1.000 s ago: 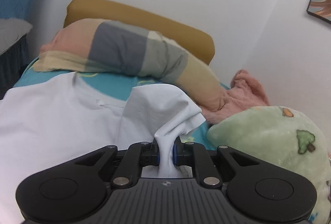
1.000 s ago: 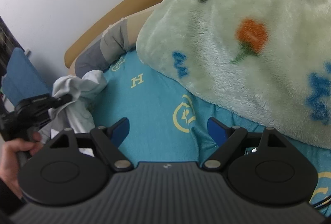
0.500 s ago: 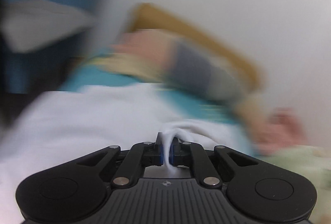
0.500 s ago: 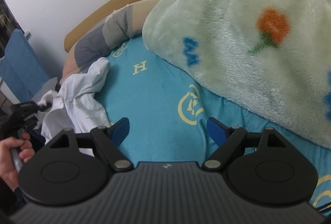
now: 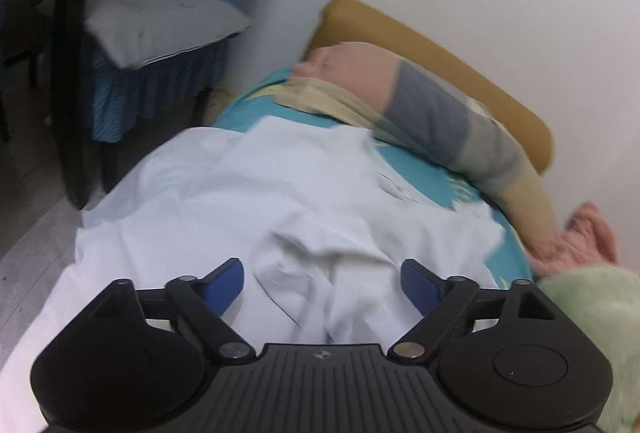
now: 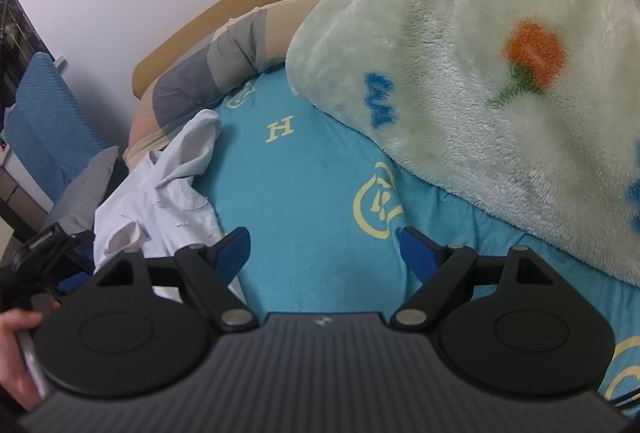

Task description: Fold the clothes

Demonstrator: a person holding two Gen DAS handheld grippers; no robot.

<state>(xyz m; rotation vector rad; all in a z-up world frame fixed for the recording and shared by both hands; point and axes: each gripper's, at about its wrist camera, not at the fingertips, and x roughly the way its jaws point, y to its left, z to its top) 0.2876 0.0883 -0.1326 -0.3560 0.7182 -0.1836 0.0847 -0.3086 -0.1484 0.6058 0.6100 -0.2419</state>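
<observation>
Under my left gripper [image 5: 322, 283]: jaws spread wide, nothing held, one white garment [image 5: 256, 201] crumpled directly beneath and ahead, between blue pads [image 5: 224, 279]. I count two grippers, one garment, one striped pillow [image 5: 432, 113], one green fleece blanket [image 6: 500, 53]. My right gripper [image 6: 324, 251]: jaws likewise wide apart, empty, over bare blue sheet [image 6: 304, 173]. Garment lies well left of it, near bed edge; pillow behind garment, blanket heaped at right. Pink cloth [image 5: 576, 241] beside pillow end. Blue-covered chair [image 5: 160, 33] off bed, left.
</observation>
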